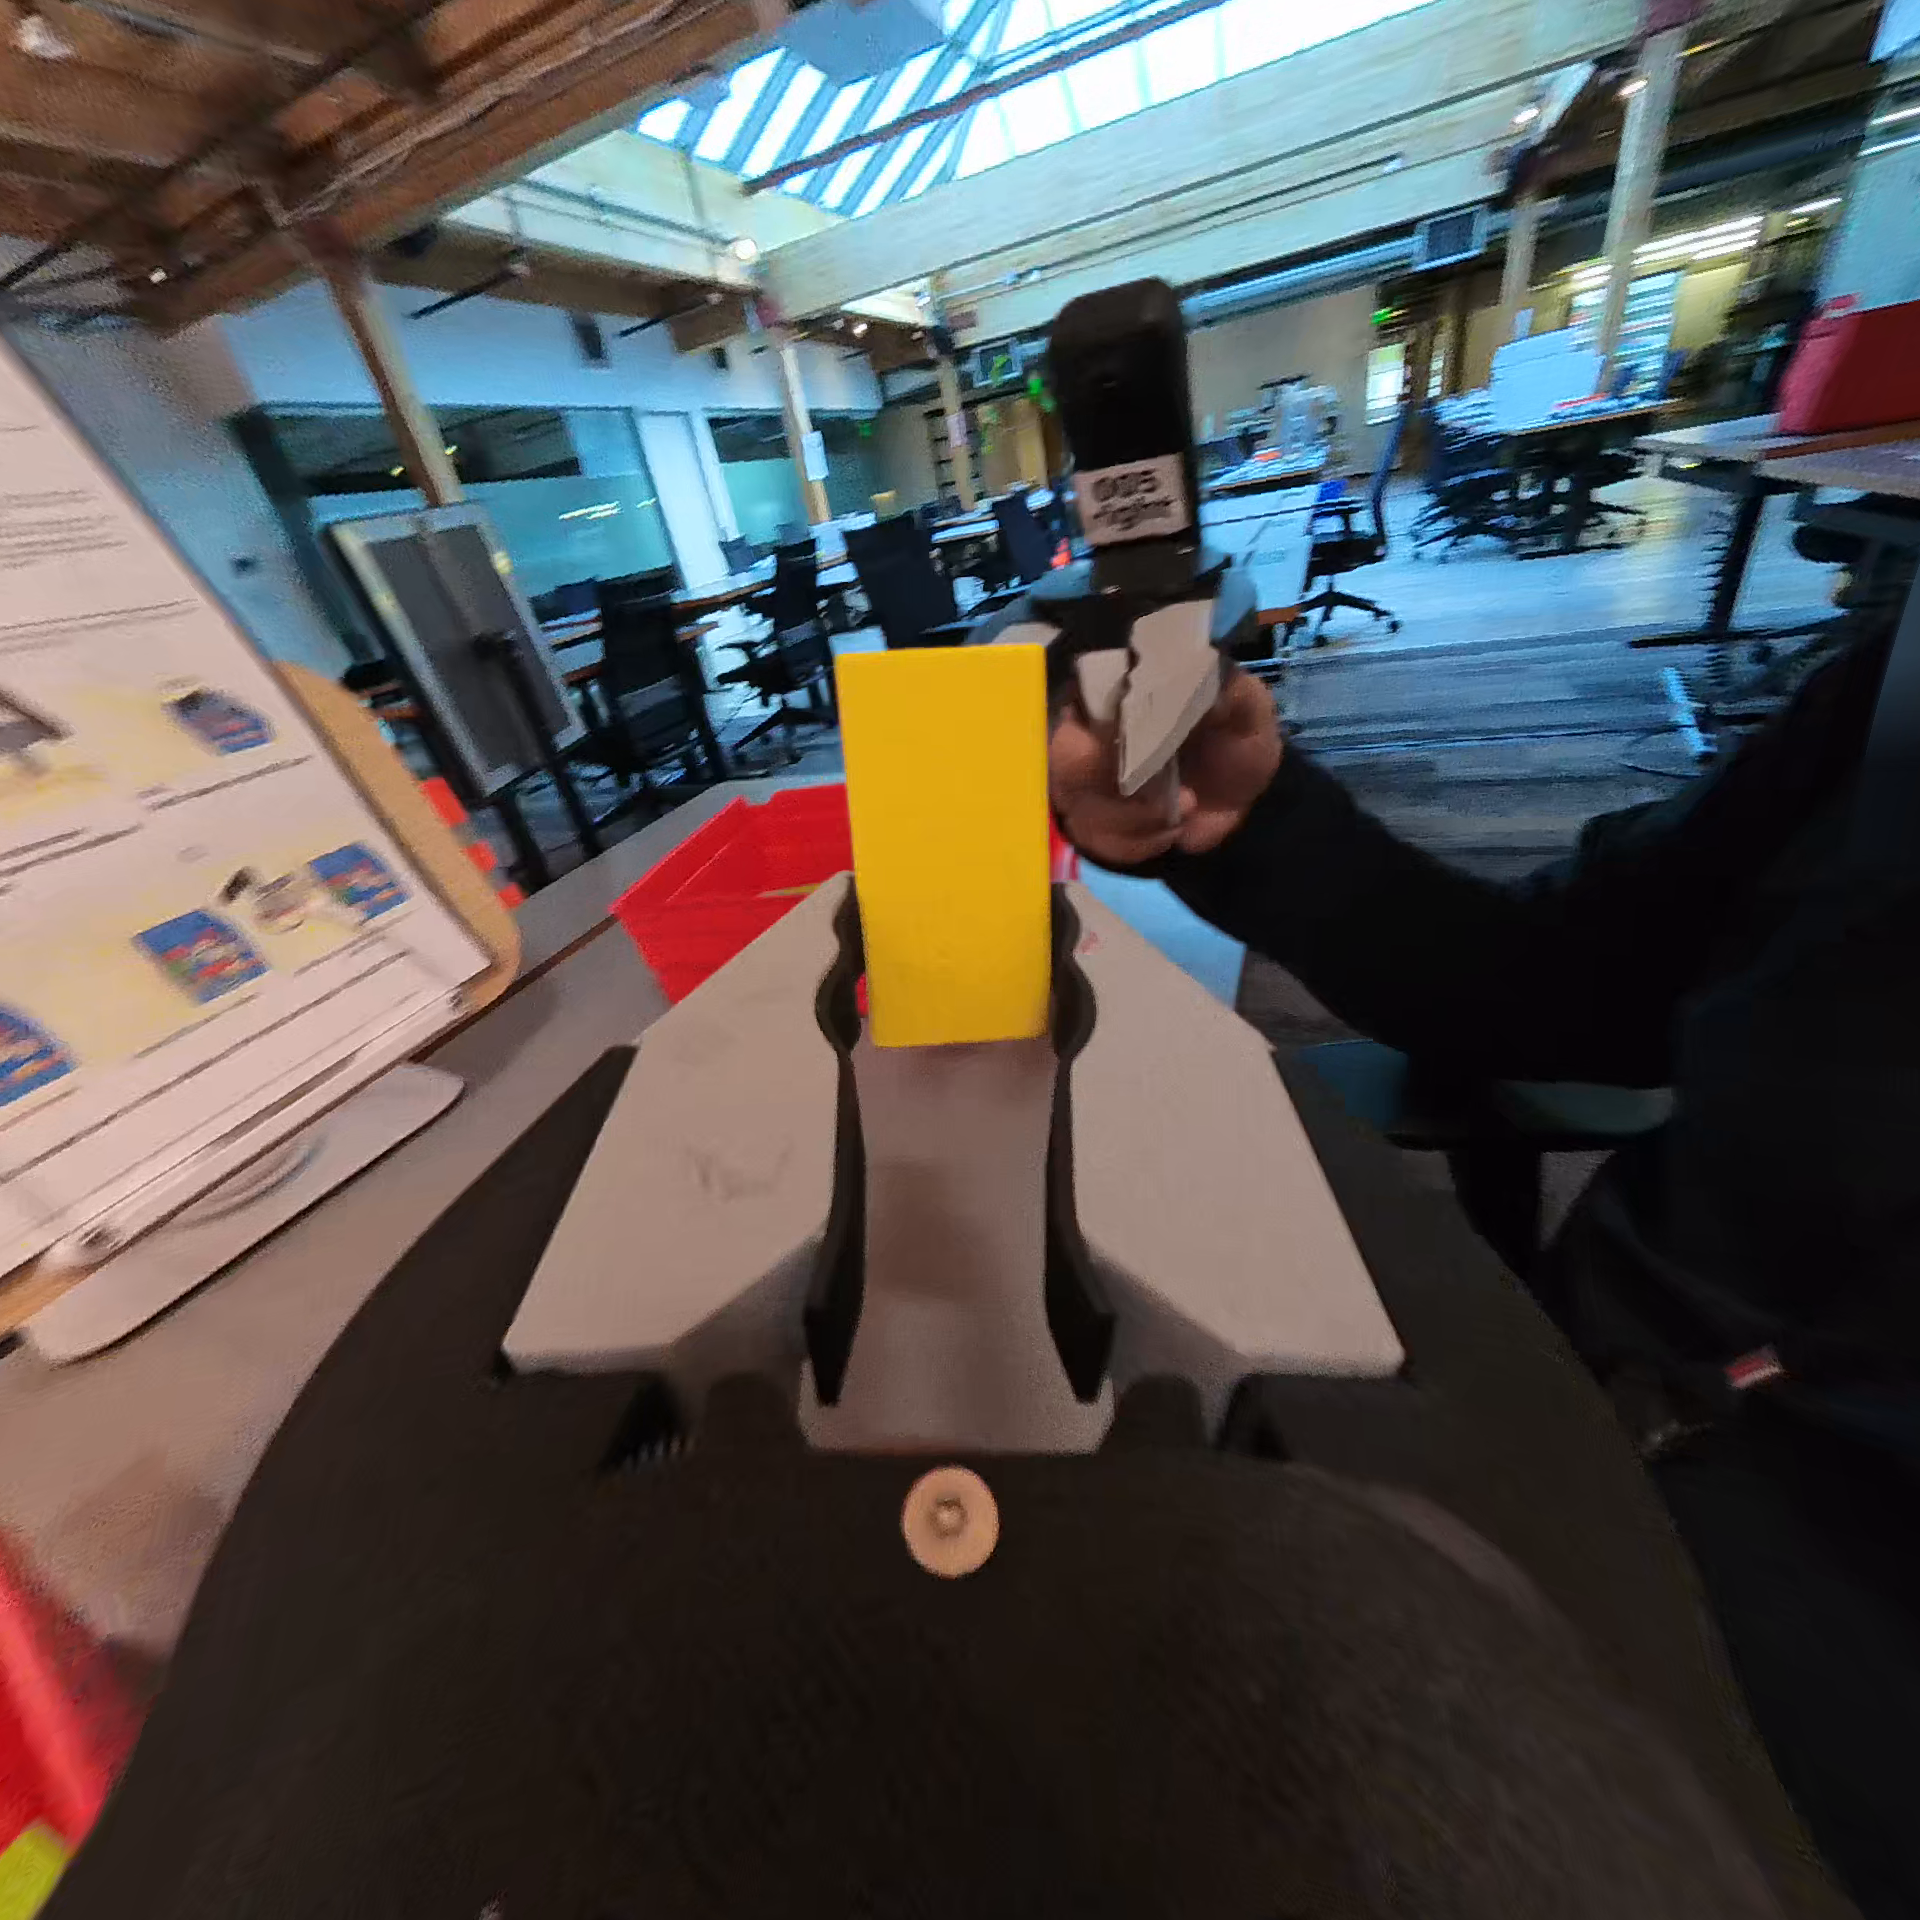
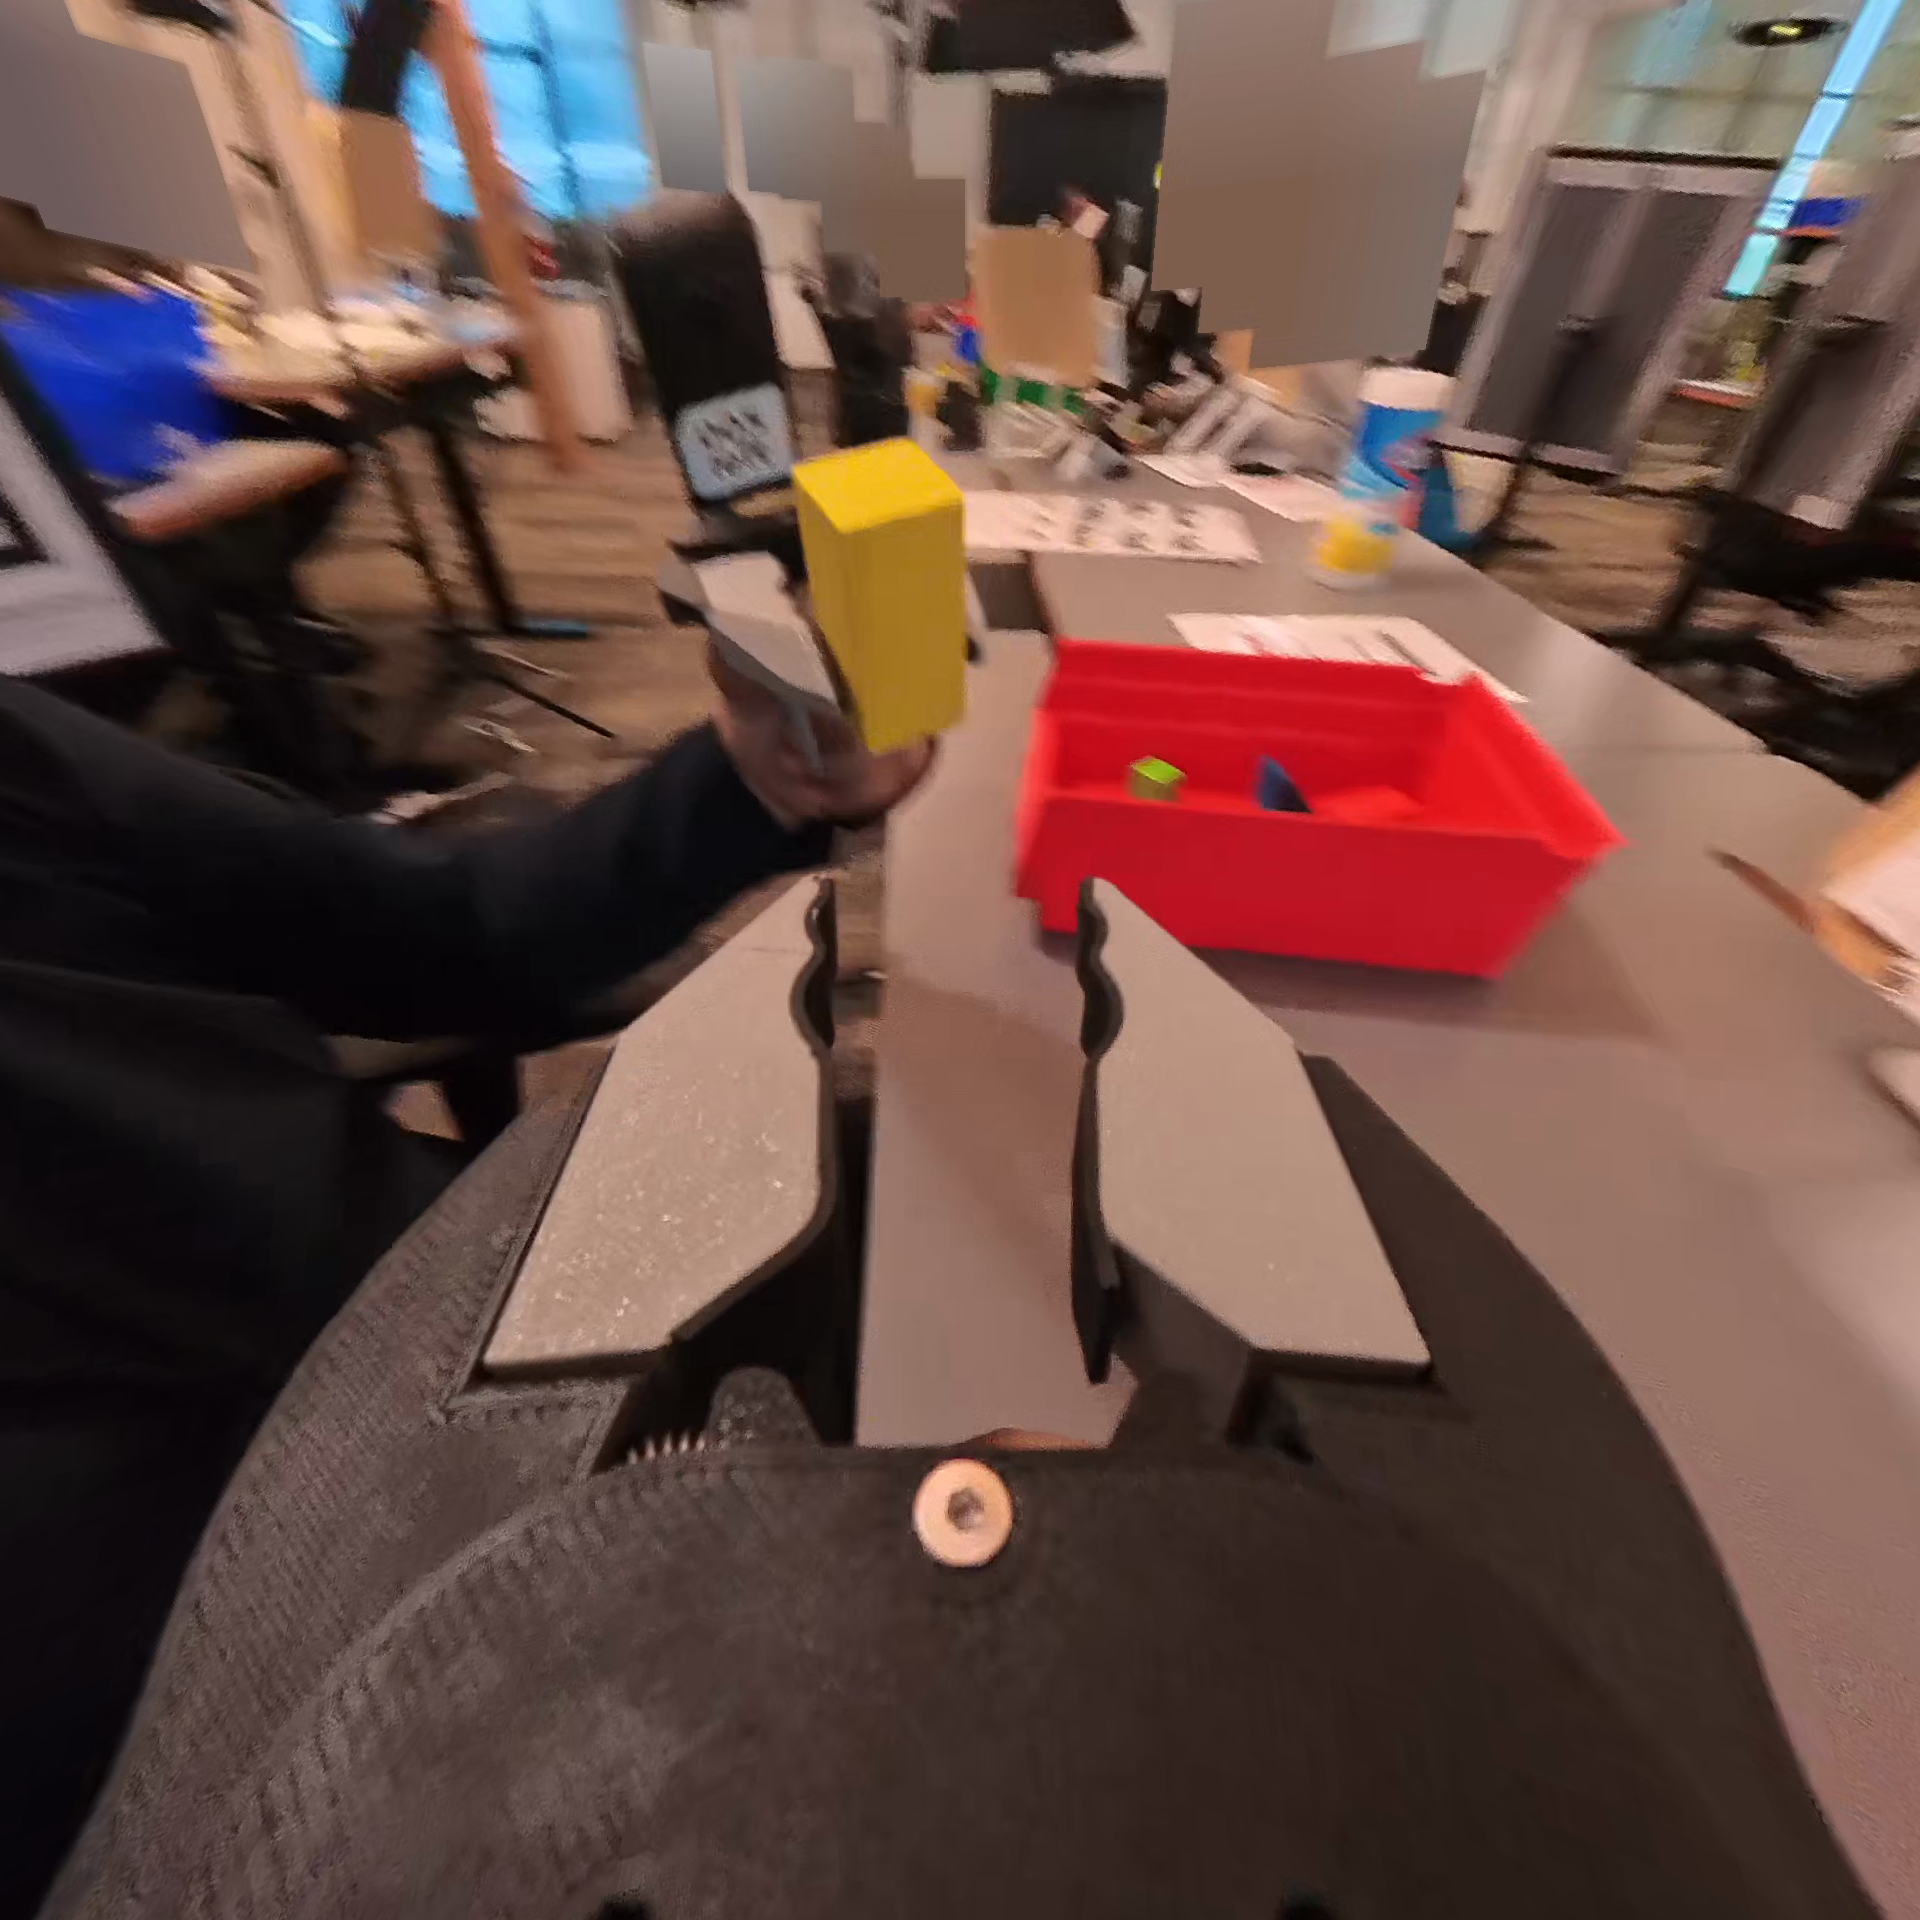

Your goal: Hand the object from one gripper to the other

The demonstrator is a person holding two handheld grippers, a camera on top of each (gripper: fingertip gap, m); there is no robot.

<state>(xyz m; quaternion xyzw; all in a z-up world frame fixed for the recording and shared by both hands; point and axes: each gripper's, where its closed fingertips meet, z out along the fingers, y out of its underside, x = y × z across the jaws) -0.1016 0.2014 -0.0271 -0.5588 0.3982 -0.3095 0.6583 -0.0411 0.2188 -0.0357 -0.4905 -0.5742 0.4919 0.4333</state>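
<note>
A tall yellow block [image 1: 945, 831] stands upright between the fingertips of my left gripper [image 1: 954, 935], which is shut on its lower part. My right gripper [image 1: 1143, 717] shows in the left wrist view just right of and beyond the block, held by a hand, apart from it. In the right wrist view my right gripper [image 2: 951, 914] is open and empty above the grey table [image 2: 1558, 1091]. The yellow block [image 2: 883, 592] is up and left of it, with one grey finger [image 2: 753, 629] of the left gripper against its side.
A red bin [image 2: 1299, 883] stands on the table to the right, holding a small green cube [image 2: 1155, 777] and a blue piece [image 2: 1280, 784]. An instruction board [image 1: 208, 831] stands at the left. A wipes canister [image 2: 1382, 468] and papers lie farther back. Tip to tip, the grippers are about 8 centimeters apart.
</note>
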